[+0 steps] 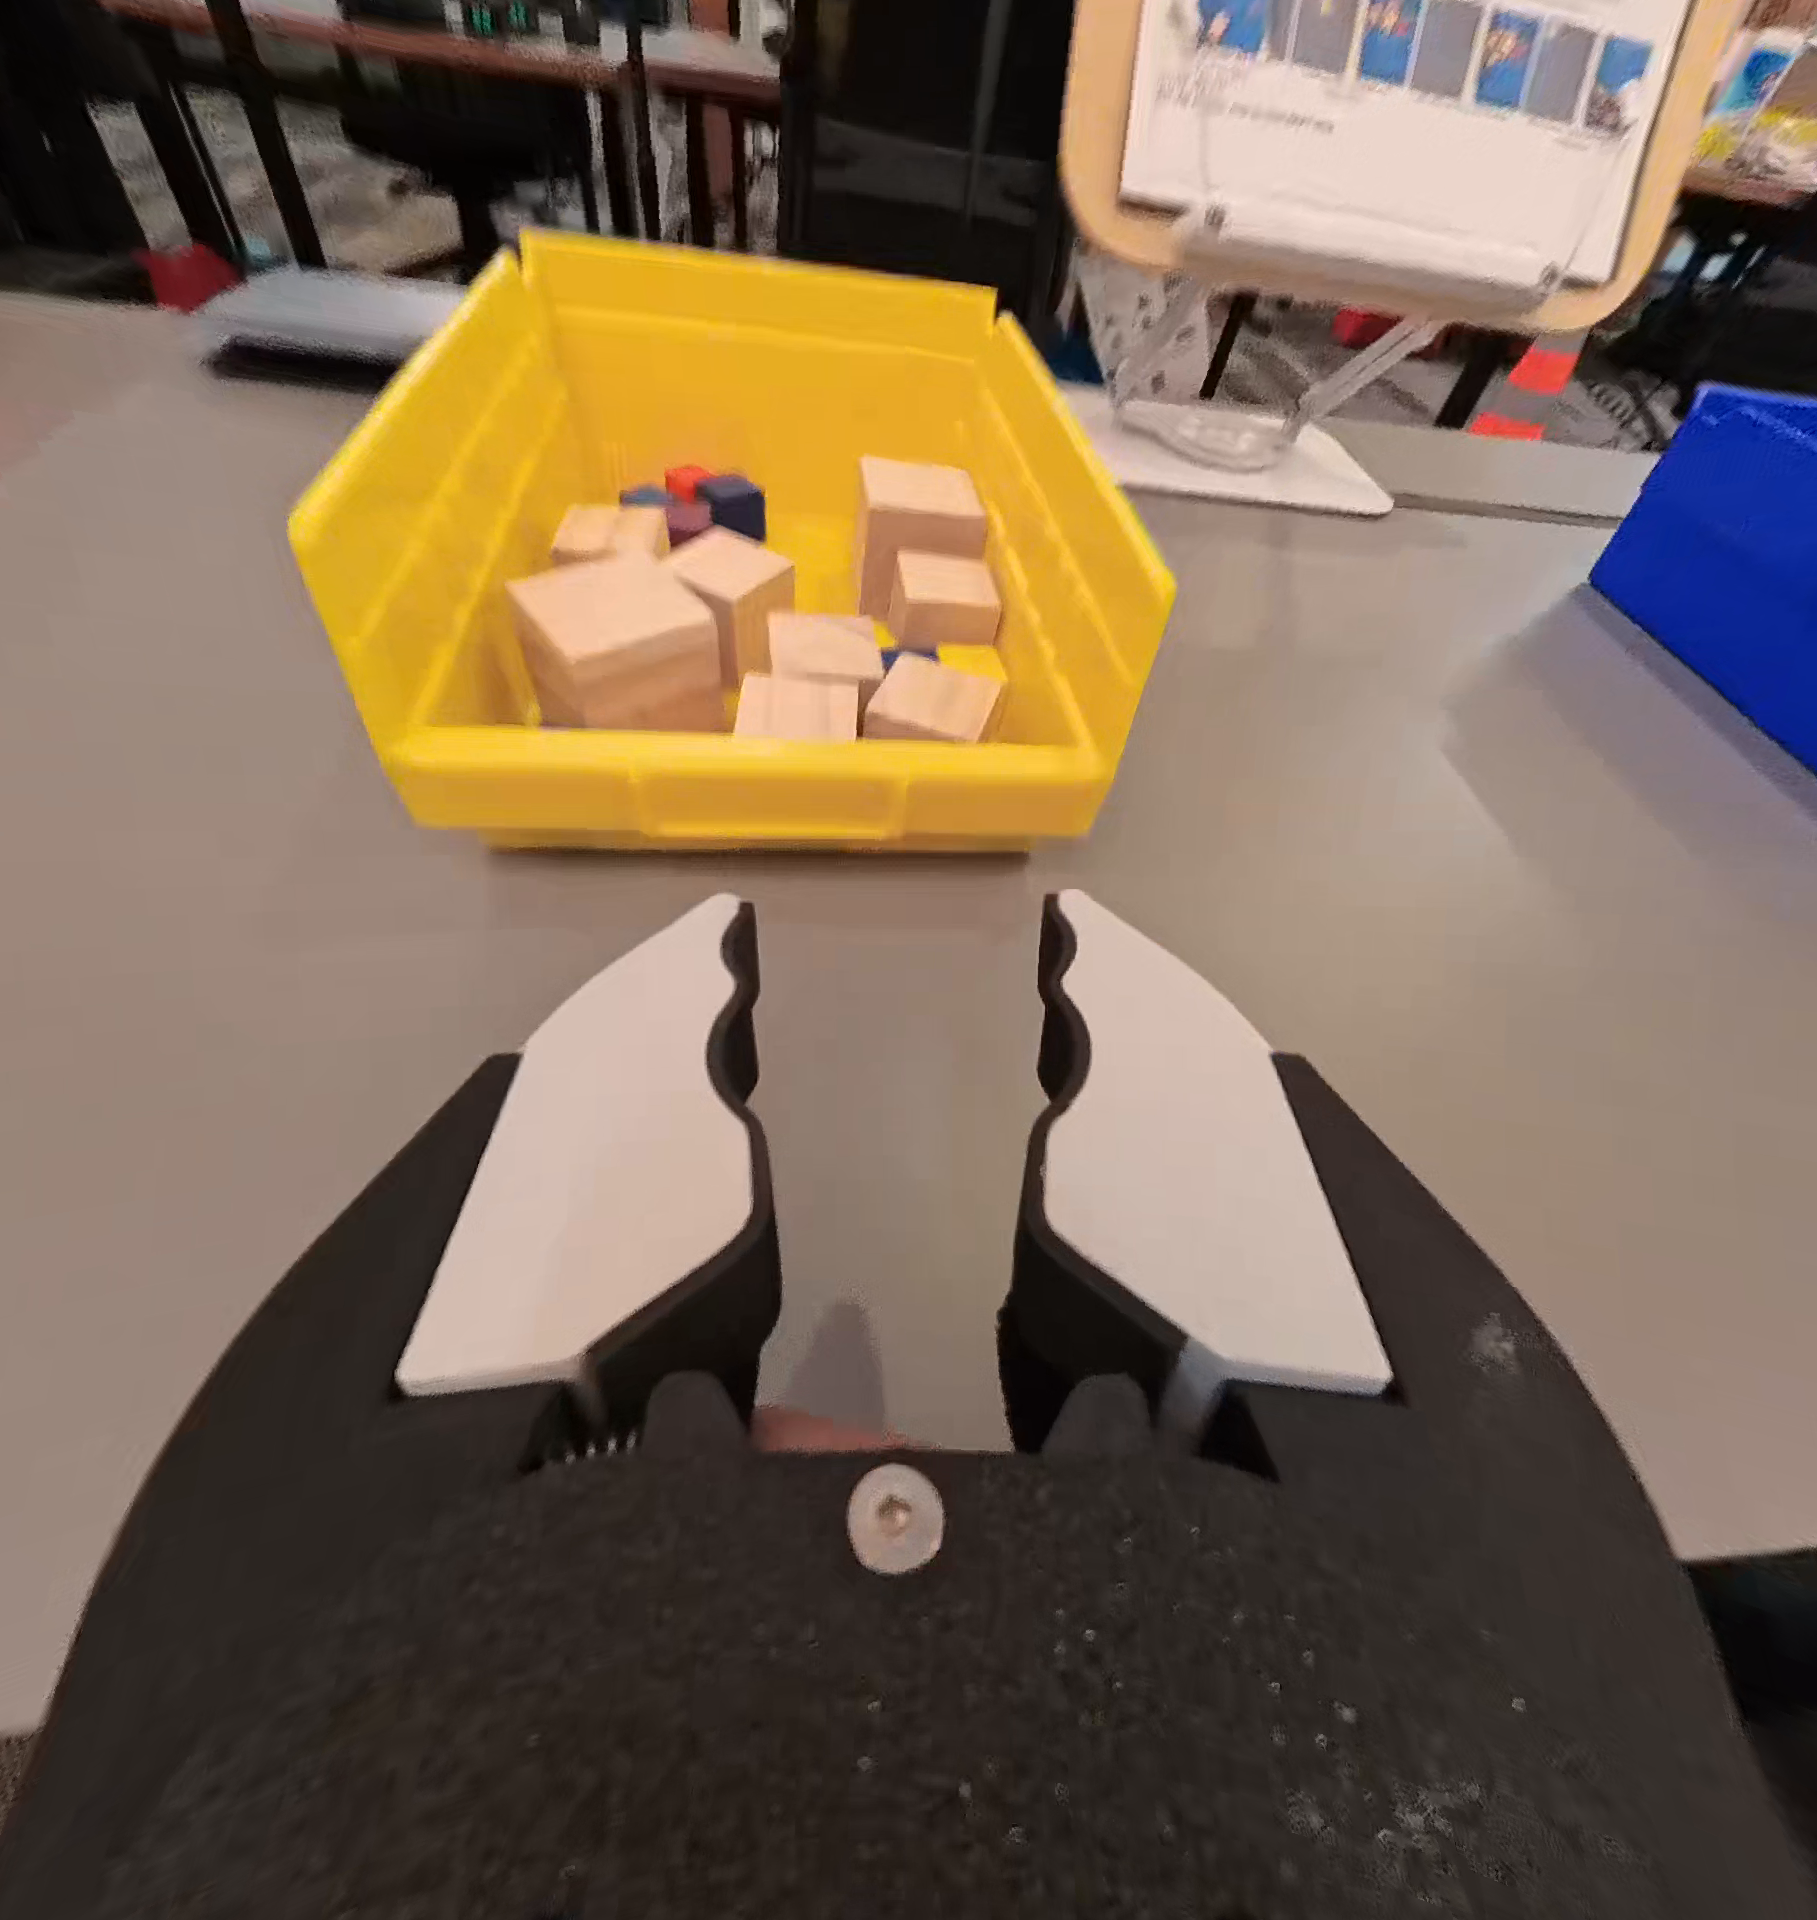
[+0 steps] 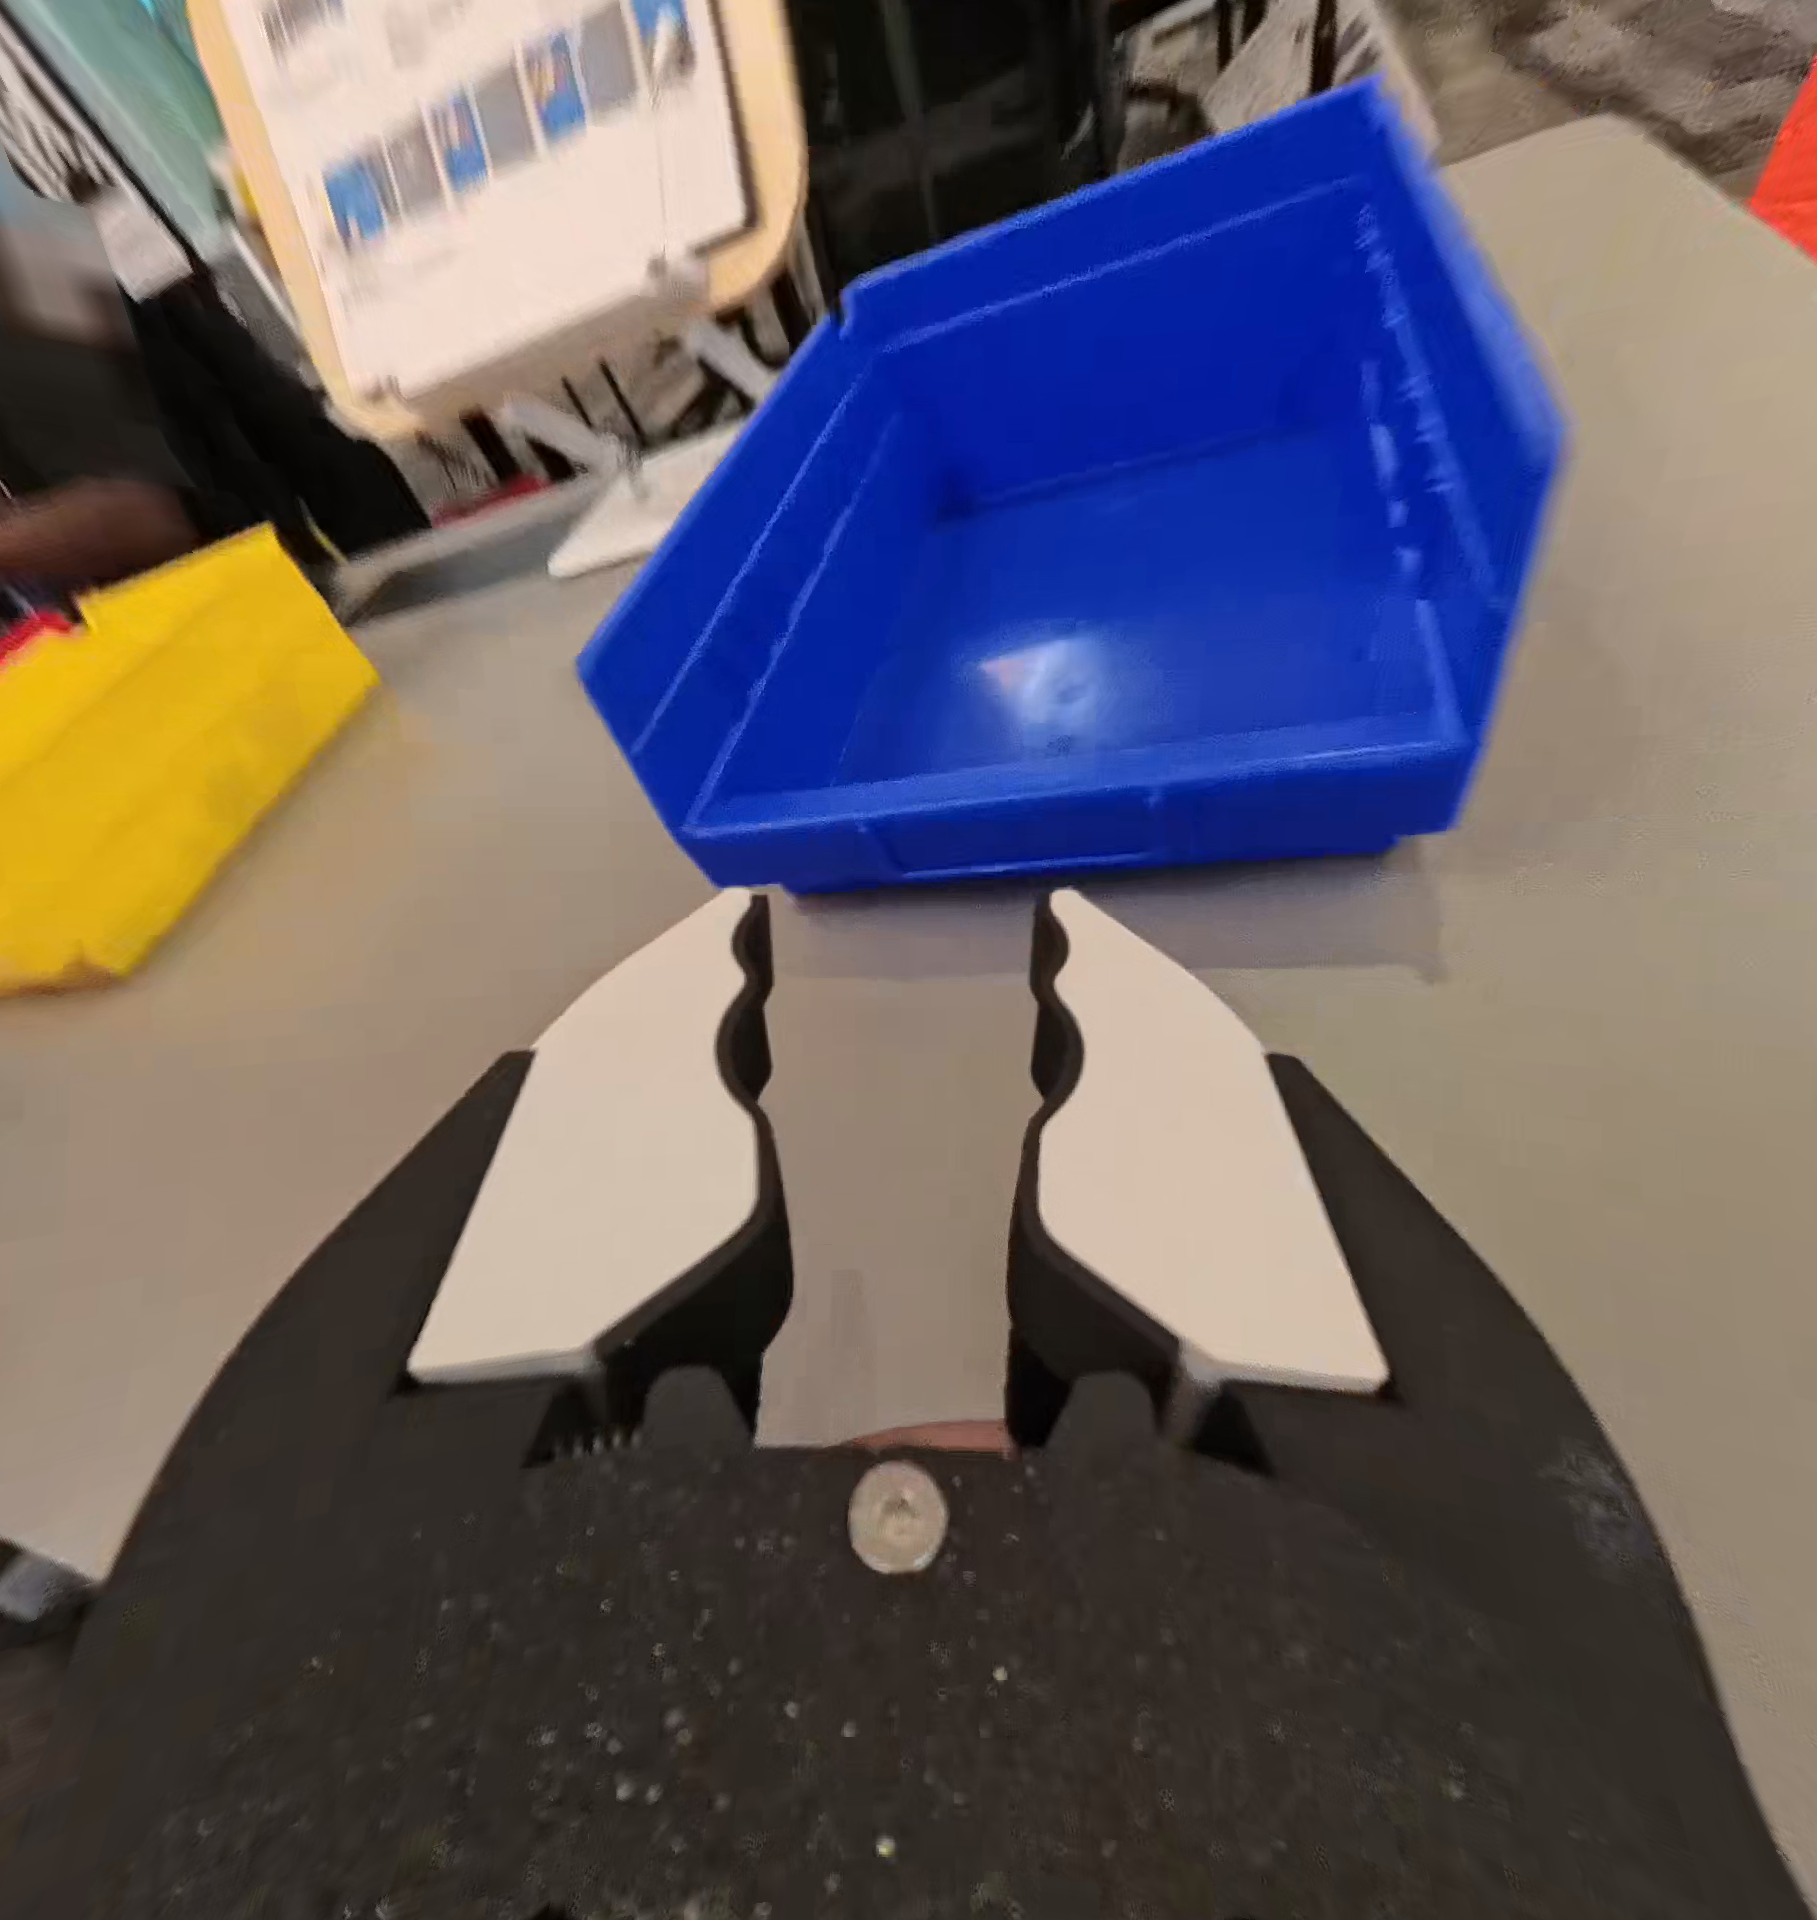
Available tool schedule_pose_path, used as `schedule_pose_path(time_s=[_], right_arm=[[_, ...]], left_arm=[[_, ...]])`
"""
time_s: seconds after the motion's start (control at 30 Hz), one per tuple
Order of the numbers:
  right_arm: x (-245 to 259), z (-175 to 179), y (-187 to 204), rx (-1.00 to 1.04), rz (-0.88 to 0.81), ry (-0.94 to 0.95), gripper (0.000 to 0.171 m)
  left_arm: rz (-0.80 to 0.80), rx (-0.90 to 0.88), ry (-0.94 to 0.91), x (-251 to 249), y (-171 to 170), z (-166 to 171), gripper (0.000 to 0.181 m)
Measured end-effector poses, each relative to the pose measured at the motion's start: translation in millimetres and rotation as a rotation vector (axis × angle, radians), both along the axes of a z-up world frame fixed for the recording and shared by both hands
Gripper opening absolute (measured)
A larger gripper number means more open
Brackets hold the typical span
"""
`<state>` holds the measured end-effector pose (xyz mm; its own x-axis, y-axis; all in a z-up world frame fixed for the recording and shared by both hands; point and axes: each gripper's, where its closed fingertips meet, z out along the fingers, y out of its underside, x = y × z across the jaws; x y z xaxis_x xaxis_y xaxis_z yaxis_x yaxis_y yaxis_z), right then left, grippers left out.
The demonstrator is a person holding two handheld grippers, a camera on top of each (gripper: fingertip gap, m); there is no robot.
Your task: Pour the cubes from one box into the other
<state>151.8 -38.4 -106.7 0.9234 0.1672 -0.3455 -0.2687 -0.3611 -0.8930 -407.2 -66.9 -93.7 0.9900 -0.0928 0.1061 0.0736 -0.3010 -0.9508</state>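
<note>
Nearest in the left wrist view is the left gripper (image 1: pixel 893 914), black with white finger plates, its jaws spread apart and holding nothing. It hovers over a grey bench (image 1: pixel 1403 935). Just beyond its fingertips, not touching them, sits the yellow box (image 1: pixel 769 795), its low front wall facing the gripper. Inside the yellow box lie the cubes (image 1: pixel 613 634): about nine plain wooden cubes of mixed sizes, the largest toward the front left, a stack of two against the right wall. Behind the wooden ones, toward the back of the yellow box, is a small cluster of about four coloured cubes (image 1: pixel 712 504), red, blue and purple. One or two more small coloured ones peep out between the wooden cubes near the front right; the exact count there cannot be told.

Right of the yellow box, well apart from it, is the blue box (image 1: pixel 1756 582), only its corner in view. In the right wrist view the right gripper (image 2: pixel 899 914) is likewise spread wide and empty, its fingertips just short of the blue box's front lip. No cubes show in the blue box.

Beyond the yellow box, at the bench's far edge, stands a wood-framed board (image 1: pixel 1392 156) bearing a printed sheet, on a clear stand.
</note>
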Motion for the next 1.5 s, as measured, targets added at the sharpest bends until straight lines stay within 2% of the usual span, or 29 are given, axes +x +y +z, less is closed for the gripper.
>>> schedule_pose_path(time_s=[0.17, 0.67, 0.87, 1.5], right_arm=[[28, -8, 3, -0.01, -0.08, 0.001, 0.052], [-5, -1, 3, 0.046, -0.029, -0.11, 0.047], [2, 0, 0, 0.047, -0.042, -0.105, 0.046], [-3, -6, 1, 0.025, -0.018, -0.115, 0.045]], left_arm=[[-0.008, 0.017, -0.008, 0, 13, -1, 0.049], [-0.016, -0.009, -0.038, -6, 4, -7, 0.049], [-0.021, -0.024, -0.08, -5, 6, -9, 0.048], [-0.024, -0.037, -0.058, -3, 7, -12, 0.048]])
